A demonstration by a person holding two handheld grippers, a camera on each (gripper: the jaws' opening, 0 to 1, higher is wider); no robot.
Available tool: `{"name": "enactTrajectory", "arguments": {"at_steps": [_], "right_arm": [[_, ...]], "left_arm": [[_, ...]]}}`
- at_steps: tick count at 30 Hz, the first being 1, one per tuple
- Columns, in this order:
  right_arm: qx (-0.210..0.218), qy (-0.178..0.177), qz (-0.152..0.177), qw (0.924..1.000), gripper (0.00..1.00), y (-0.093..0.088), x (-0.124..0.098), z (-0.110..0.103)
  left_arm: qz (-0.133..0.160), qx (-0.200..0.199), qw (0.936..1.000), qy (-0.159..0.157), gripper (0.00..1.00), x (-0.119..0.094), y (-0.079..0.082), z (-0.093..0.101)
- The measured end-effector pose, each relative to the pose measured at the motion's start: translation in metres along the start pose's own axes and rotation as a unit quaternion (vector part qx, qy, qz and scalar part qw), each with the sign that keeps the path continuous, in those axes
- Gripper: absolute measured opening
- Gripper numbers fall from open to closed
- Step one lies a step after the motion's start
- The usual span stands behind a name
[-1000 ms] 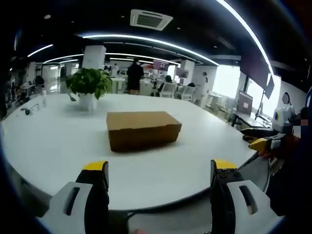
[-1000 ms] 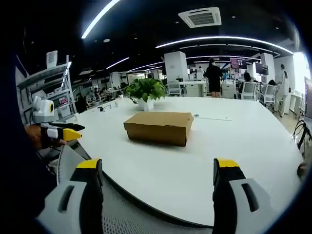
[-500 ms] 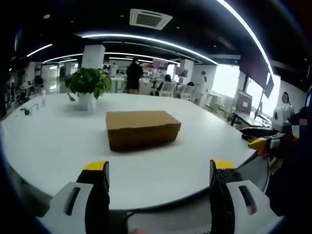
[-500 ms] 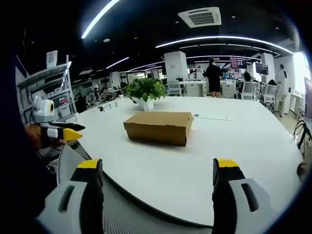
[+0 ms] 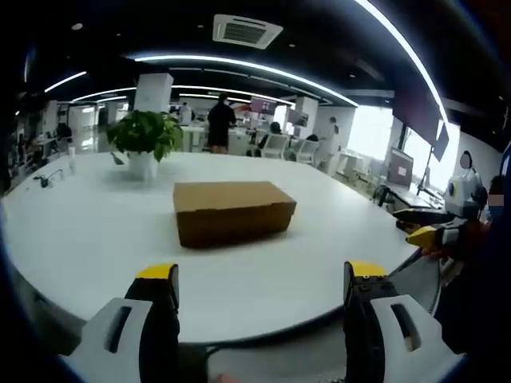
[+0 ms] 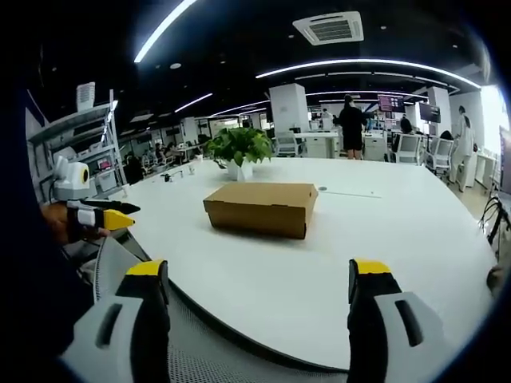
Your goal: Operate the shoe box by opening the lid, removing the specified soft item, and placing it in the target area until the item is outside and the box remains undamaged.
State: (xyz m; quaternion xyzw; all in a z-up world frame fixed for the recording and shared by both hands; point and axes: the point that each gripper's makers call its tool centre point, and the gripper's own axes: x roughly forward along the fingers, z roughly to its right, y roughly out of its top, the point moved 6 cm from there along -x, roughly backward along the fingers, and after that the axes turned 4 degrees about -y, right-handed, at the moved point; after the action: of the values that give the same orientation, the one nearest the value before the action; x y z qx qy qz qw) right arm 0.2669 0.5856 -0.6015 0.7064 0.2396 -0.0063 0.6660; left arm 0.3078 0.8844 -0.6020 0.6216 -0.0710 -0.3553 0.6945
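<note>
A brown cardboard shoe box (image 5: 231, 211) (image 6: 260, 207) lies with its lid down on a big white table (image 5: 80, 239) (image 6: 383, 239). My left gripper (image 5: 259, 275) is open, held short of the table's near edge, well back from the box. My right gripper (image 6: 257, 271) is open too, likewise held back from the table edge with nothing between its fingers. The right gripper (image 5: 427, 233) appears at the right of the left gripper view, and the left gripper (image 6: 100, 217) at the left of the right gripper view, each held in a hand. The box's contents are hidden.
A potted green plant (image 5: 144, 140) (image 6: 238, 149) stands on the table behind the box. A mesh chair back (image 6: 200, 351) sits below the table edge near me. People and desks are in the far room.
</note>
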Motion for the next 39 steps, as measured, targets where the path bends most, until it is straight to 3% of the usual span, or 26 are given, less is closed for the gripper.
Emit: {"name": "enactTrajectory", "arguments": {"at_steps": [31,36,39], "right_arm": [[-0.006,0.005,-0.009,0.9999,0.87,-0.001,0.002,-0.002],[0.012,0.007,-0.010,0.9999,0.89,0.005,0.004,0.002],[-0.012,0.009,-0.008,0.9999,0.88,0.015,0.010,0.007]], "left_arm": [[-0.001,-0.001,1.0000,0.001,0.86,0.000,0.000,-0.002],[0.012,-0.006,0.9999,0.003,0.88,0.001,0.014,-0.012],[0.022,0.002,0.9997,0.010,0.89,0.006,0.034,-0.026]]}}
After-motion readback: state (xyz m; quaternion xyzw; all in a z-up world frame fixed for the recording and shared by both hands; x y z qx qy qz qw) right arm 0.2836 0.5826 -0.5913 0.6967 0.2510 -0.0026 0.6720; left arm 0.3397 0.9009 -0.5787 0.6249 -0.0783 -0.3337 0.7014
